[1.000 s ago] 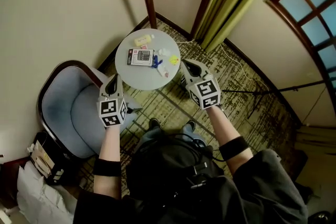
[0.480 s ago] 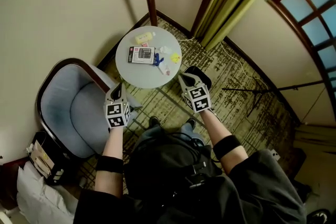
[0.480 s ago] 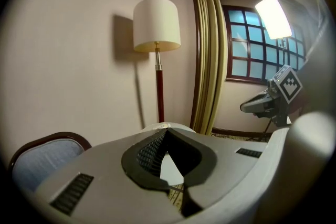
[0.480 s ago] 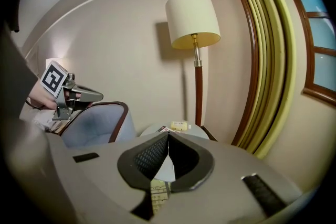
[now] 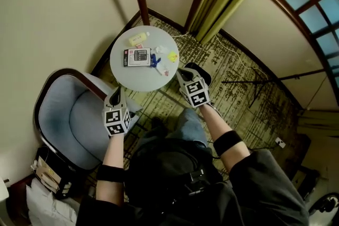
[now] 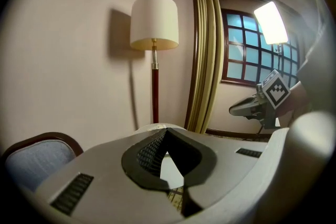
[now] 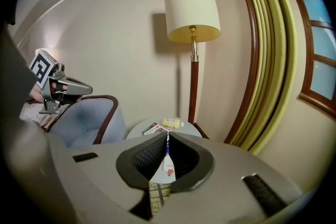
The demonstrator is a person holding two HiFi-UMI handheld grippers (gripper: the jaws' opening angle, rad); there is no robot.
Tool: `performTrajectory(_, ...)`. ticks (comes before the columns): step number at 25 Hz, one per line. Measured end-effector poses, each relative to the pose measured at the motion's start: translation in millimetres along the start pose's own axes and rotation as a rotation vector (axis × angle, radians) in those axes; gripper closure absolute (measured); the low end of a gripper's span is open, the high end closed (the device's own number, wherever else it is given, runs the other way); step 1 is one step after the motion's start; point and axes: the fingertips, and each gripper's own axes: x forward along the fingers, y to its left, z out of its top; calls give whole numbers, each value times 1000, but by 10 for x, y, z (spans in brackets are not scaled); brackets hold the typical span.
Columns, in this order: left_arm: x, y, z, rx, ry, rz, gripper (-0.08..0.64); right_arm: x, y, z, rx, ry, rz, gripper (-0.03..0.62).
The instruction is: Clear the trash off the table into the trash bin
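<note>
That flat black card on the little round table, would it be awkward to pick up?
Probably. The black card lies flat on the round table, so getting a grip on its edge may be tricky. It looks thin and light, so a push would likely slide it rather than tip it.

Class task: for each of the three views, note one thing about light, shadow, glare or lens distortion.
Head view: soft, even light; the round table is sharp. Left gripper view: the lamp shade casts a shadow to its left, a glare patch burns out part of the window, and the corners go black. Right gripper view: the curtain bows into a curve.
</note>
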Motion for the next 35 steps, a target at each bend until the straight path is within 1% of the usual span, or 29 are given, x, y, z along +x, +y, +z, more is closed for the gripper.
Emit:
performTrajectory(4,137,-53,-20,-12,29,-10,560,300,-114,-77,-36,64,16,560)
performTrajectory(8,425,-72,31,-19,47,16,560,855,-271,-190,-106,143,86,539)
performTrajectory(11,674,-62,21,-36,57,54,560,1321,-406,-311,-166,208,143,481)
performTrajectory(14,909,-97,-20,-43,69,79,560,1741,-556,-448,-221,266,178,375)
performTrajectory(17,1121,-113,-52,-67,77,109,560,2141,-679,-622,-276,314,206,314)
performTrajectory(19,1259,-98,-78,-84,75,136,560,2412,-739,-758,-307,343,231,290)
performTrajectory(21,1395,-85,-139,-103,84,158,560,2657,-791,-900,-326,371,254,289)
performTrajectory(22,1459,-78,-191,-117,93,168,560,2765,-811,-972,-332,383,264,265)
performTrajectory(24,1580,-68,-294,-147,111,182,560,2960,-832,-1124,-350,409,285,264)
performTrajectory(26,1686,-83,-380,-166,123,186,560,3130,-827,-1275,-373,435,311,241)
performTrajectory(30,1827,-124,-553,-187,141,194,560,3461,-815,-1475,-417,449,349,241)
performTrajectory(35,1875,-114,-791,-217,171,227,560,3701,-773,-1611,-423,491,397,246)
